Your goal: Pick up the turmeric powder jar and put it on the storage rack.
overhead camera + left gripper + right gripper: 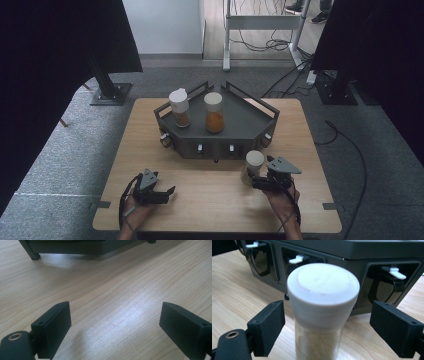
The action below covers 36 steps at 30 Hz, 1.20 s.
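The desk (210, 200) is pale wood with a fine streaked grain. At centre frame sits a dark grey rack (240, 125) holding two white-capped jars (179, 107), (213, 112) of orange powder. Lower right, a white-lidded jar (322, 310) holds pale beige contents. Both tools (162, 192), (255, 181) are black, topped with grey plates.

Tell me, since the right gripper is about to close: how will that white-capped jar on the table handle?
The jar is tall and narrow, so a high push may tip it. Its smooth clear wall could slip between the right gripper's open jaws. Its pale powdery contents suggest it is fairly light.
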Each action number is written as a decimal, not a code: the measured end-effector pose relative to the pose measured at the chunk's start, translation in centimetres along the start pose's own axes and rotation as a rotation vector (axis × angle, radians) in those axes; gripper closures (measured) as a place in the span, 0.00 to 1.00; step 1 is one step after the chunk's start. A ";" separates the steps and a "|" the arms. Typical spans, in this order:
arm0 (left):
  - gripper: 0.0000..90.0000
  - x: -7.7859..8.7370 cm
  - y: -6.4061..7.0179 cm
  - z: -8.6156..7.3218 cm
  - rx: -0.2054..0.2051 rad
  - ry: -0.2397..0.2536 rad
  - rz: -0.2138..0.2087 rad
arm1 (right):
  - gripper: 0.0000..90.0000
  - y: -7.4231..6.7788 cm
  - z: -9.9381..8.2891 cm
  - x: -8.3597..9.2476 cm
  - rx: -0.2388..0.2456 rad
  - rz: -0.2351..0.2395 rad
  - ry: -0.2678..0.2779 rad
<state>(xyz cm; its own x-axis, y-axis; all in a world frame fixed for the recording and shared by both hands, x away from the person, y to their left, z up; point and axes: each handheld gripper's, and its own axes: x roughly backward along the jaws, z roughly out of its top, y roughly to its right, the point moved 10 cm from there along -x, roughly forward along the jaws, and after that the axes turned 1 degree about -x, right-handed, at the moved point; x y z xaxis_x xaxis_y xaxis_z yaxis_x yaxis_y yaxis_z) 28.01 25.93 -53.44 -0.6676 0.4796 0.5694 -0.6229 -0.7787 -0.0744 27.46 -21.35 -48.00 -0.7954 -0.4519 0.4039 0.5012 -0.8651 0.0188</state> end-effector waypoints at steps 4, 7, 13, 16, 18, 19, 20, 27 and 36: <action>0.11 0.0 0.0 0.0 0.001 0.000 -0.001 | 0.15 0.1 0.3 -0.5 -0.013 0.000 0.007; 0.11 0.0 0.0 0.0 0.001 0.000 -0.001 | 0.15 0.0 0.6 -0.7 -0.012 0.000 0.010; 0.11 0.0 0.0 0.0 0.001 0.001 -0.002 | 0.25 -0.1 1.0 -1.2 -0.010 0.008 0.004; 0.11 0.0 0.0 0.0 -0.002 -0.001 -0.001 | 0.37 -0.1 1.1 -1.3 -0.025 0.027 -0.002; 0.11 0.0 0.0 0.0 0.000 0.000 -0.003 | 0.37 -0.3 1.2 -1.4 -0.028 0.021 -0.003; 0.11 0.0 0.0 0.0 0.001 0.001 -0.004 | 0.37 -0.3 1.2 -1.4 -0.032 0.017 -0.004; 0.11 0.0 0.0 0.0 0.001 0.001 -0.004 | 0.37 -0.3 1.2 -1.4 -0.033 0.015 -0.004; 0.11 0.0 -0.1 0.0 0.001 -0.001 -0.007 | 0.37 -0.6 1.4 -1.2 -0.037 0.007 -0.014; 0.11 0.0 0.0 0.0 -0.003 -0.006 -0.006 | 0.37 -0.5 2.6 -0.4 -0.050 0.018 0.002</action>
<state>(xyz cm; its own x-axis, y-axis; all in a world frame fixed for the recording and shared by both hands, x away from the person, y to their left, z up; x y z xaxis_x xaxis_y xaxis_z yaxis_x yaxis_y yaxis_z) 28.06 25.93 -53.43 -0.6616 0.4817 0.5747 -0.6278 -0.7749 -0.0733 28.38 -20.16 -45.75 -0.7869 -0.4680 0.4022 0.4978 -0.8666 -0.0347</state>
